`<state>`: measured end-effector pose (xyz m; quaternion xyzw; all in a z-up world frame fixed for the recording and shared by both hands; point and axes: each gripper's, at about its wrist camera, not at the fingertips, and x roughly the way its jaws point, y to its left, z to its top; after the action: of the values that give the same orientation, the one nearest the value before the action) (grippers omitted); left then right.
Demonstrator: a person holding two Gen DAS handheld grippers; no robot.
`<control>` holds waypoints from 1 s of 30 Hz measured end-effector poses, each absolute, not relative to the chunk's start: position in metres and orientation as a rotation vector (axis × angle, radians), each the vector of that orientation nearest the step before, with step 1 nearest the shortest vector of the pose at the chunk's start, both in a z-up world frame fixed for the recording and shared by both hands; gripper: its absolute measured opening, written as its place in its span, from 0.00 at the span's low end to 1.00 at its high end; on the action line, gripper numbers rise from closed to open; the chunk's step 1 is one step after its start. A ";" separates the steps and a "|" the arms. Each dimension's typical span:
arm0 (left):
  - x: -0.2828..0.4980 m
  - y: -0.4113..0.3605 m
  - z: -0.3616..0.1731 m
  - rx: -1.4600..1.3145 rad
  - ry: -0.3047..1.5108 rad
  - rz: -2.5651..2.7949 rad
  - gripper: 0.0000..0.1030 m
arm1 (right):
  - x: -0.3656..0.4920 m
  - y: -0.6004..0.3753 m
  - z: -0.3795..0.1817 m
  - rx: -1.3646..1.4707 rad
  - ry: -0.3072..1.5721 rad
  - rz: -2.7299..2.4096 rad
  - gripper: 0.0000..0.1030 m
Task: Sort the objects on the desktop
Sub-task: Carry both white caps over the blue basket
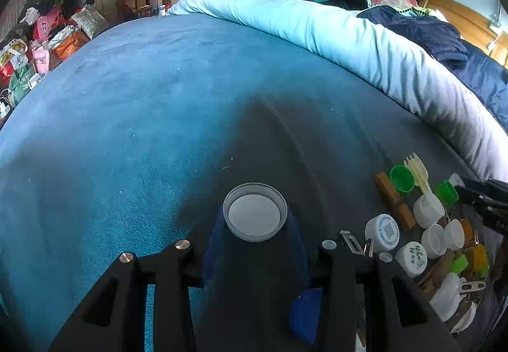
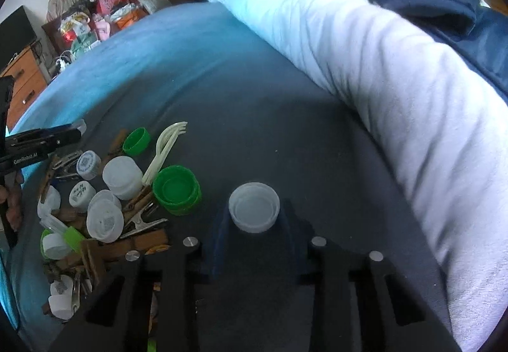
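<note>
My left gripper (image 1: 255, 218) is shut on a wide white ribbed lid (image 1: 255, 211), held just above the blue bedspread (image 1: 127, 104). My right gripper (image 2: 254, 215) is shut on a small translucent white cap (image 2: 254, 207), open side up. A pile of small objects lies between them: white caps (image 1: 382, 231) (image 2: 122, 172), green caps (image 1: 401, 178) (image 2: 176, 188), cream plastic forks (image 1: 419, 172) (image 2: 163, 149), wooden clothespins (image 1: 393, 201) (image 2: 139, 242) and metal clips (image 2: 143, 222). The left gripper's black tip (image 2: 41, 137) shows at the left of the right wrist view.
A rolled white-and-pale-blue blanket (image 1: 365, 44) (image 2: 397, 91) borders the bed at the right, with a navy jacket (image 1: 428, 31) behind it. Bags and boxes (image 1: 47, 34) crowd the floor at the left. The right gripper's dark tip (image 1: 485, 199) shows at the right edge.
</note>
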<state>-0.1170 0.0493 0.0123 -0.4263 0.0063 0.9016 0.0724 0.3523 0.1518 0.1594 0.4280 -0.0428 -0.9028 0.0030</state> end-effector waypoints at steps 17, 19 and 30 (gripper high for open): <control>-0.015 0.052 0.175 -0.947 -0.002 2.831 0.40 | 0.442 0.104 0.306 0.946 -0.220 -2.964 0.29; 0.000 0.045 0.190 -0.932 -0.002 2.854 0.40 | 0.450 0.089 0.322 0.898 -0.214 -2.956 0.29; 0.066 -0.047 0.242 -0.929 -0.086 3.006 0.40 | 0.442 -0.017 0.384 0.745 -0.143 -2.842 0.29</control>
<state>0.0660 -0.0471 0.2417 -0.2951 -0.0274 0.9551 -0.0031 0.4420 -0.0170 0.3843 0.2519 -0.0483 -0.9614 0.0999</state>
